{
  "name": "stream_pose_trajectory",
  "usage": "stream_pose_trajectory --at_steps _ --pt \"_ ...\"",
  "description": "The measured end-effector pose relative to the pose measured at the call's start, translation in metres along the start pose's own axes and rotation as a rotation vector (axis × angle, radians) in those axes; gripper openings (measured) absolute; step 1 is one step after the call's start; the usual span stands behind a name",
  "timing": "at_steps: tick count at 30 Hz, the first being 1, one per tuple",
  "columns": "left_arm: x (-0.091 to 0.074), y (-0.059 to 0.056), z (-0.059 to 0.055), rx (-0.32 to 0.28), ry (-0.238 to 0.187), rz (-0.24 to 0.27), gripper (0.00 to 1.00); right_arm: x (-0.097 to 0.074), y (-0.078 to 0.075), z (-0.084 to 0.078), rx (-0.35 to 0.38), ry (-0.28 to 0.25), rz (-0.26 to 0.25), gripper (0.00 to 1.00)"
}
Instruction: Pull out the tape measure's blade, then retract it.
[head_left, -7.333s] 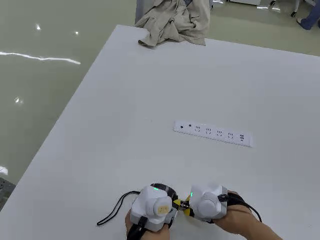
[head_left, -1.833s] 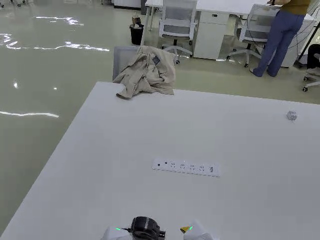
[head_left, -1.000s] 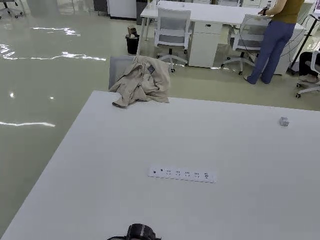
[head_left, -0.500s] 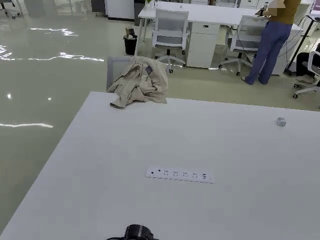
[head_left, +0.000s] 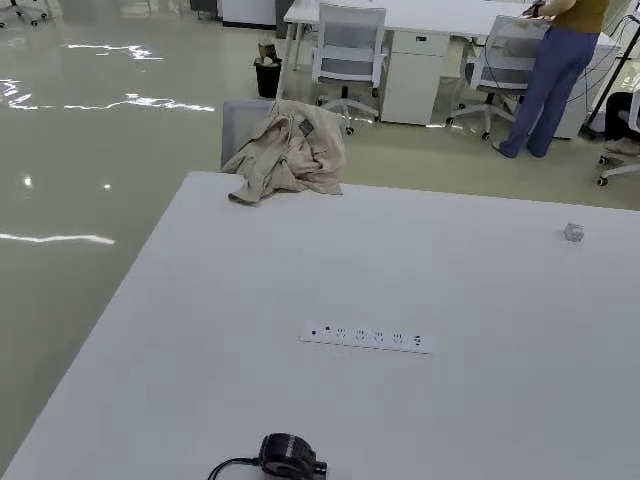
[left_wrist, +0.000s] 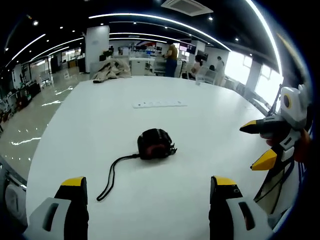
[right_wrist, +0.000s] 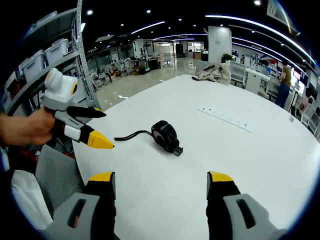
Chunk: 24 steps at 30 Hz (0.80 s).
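black round tape measure: underside cut by the head view's bottom edge | its thin black cord: runs off that edge | small grey lump on white table: too small to identify

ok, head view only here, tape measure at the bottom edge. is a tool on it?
Observer: No. The left tool is open and short of the tape measure.
Operator: right one?
Observer: The right tool is open too, and also clear of it.
Operator: blade out?
Observer: Looks fully retracted; just the hook pokes out.
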<state>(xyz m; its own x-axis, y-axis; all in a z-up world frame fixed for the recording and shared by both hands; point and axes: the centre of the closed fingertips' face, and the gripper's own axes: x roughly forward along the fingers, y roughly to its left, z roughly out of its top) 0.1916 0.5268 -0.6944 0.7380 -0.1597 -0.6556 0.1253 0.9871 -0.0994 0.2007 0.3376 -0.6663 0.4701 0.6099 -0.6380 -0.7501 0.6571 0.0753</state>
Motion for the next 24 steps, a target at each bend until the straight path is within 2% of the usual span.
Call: stream_pose_trajectory --at_steps 3,9,13,14,17,19,21,24 --pt "-0.008 0.002 0.002 0.011 -0.002 -0.001 1.00 -0.005 0.000 0.001 -0.009 0.002 -0.002 0.77" --pt "-0.019 0.006 -0.001 0.025 0.015 -0.023 1.00 -0.017 0.001 0.001 -0.029 0.004 0.002 0.79" --pt "-0.023 0.002 -0.004 0.031 0.024 -0.087 1.00 -0.024 0.002 0.001 -0.046 0.009 0.008 0.79" --pt "-0.023 0.002 -0.005 0.034 0.028 -0.089 1.00 -0.025 0.002 0.001 -0.049 0.009 0.008 0.80" --pt "-0.024 0.003 -0.008 0.067 0.040 -0.102 1.00 -0.026 0.003 0.001 -0.058 0.004 0.018 0.81" --pt "-0.025 0.002 -0.006 0.072 0.029 -0.129 1.00 -0.025 0.004 0.000 -0.064 -0.001 0.028 0.81" --pt "-0.025 0.005 -0.006 0.102 0.033 -0.128 1.00 -0.024 0.005 0.000 -0.074 0.001 0.034 0.82" --pt "-0.026 0.008 -0.007 0.105 0.023 -0.141 1.00 -0.022 0.003 -0.003 -0.082 0.010 0.036 0.83"
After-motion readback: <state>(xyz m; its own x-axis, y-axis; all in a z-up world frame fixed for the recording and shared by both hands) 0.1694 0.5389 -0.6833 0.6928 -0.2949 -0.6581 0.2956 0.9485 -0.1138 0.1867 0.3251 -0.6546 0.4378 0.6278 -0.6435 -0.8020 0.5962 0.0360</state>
